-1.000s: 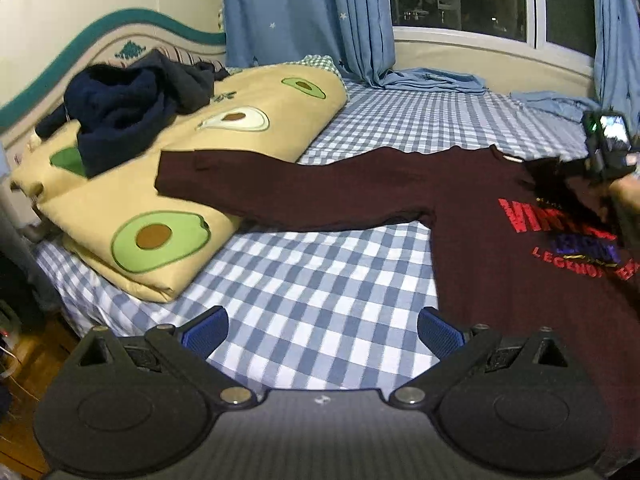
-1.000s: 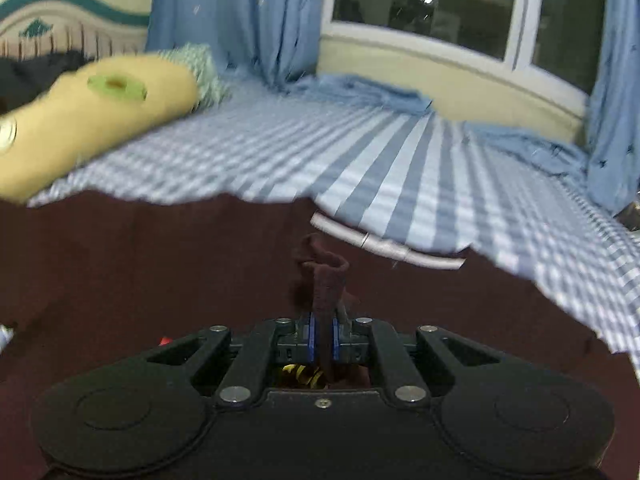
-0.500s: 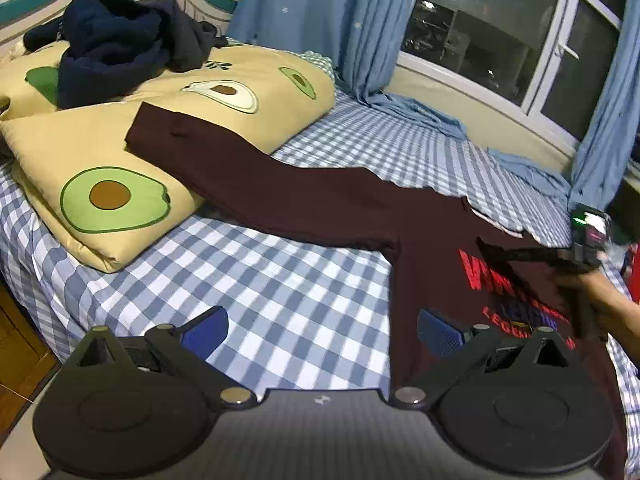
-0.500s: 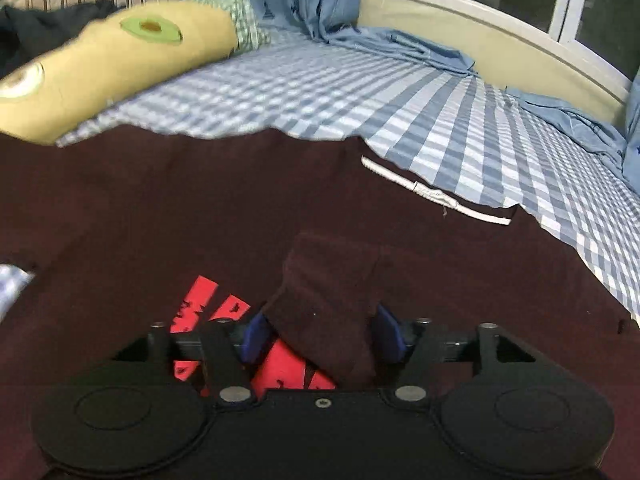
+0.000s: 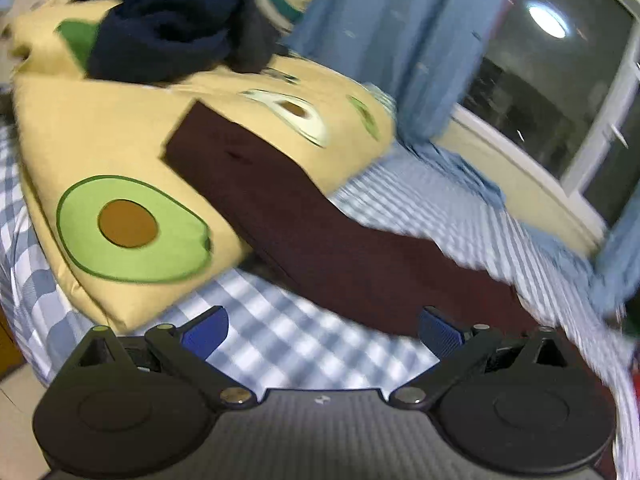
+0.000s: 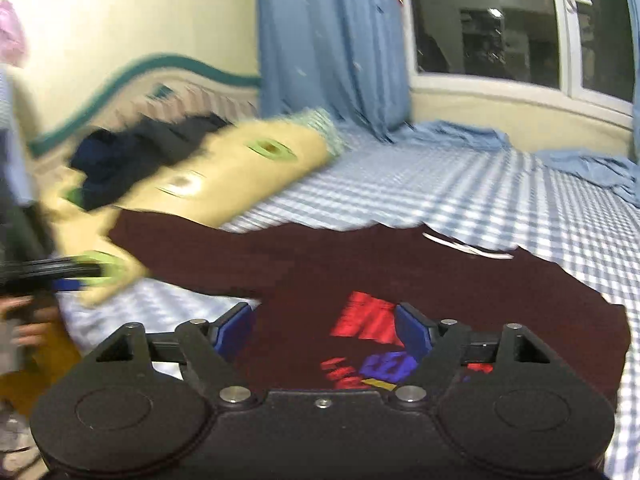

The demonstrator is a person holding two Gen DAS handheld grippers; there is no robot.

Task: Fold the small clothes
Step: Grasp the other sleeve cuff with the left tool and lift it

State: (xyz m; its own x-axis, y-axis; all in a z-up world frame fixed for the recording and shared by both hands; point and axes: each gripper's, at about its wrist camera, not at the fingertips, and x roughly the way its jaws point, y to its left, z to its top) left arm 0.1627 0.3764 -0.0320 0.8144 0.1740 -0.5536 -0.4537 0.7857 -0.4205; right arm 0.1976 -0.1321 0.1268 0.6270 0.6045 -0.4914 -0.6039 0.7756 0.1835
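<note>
A maroon shirt (image 6: pixel 400 280) is spread flat on a checked bed (image 6: pixel 460 184), below and ahead of the right gripper (image 6: pixel 324 330), whose jaws are opening with nothing clamped. The left gripper (image 5: pixel 322 330) is held wide, released; a sleeve (image 5: pixel 280 200) stretches ahead onto an avocado quilt (image 5: pixel 120 128).

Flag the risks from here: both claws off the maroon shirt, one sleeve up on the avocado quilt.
1. The sleeve drapes over the avocado quilt, so a pinch there may catch quilt fabric too.
2. The right claw is opening with nothing between its pads, so the shirt may settle unevenly.
3. The dark clothes pile sits near the sleeve end.
</note>
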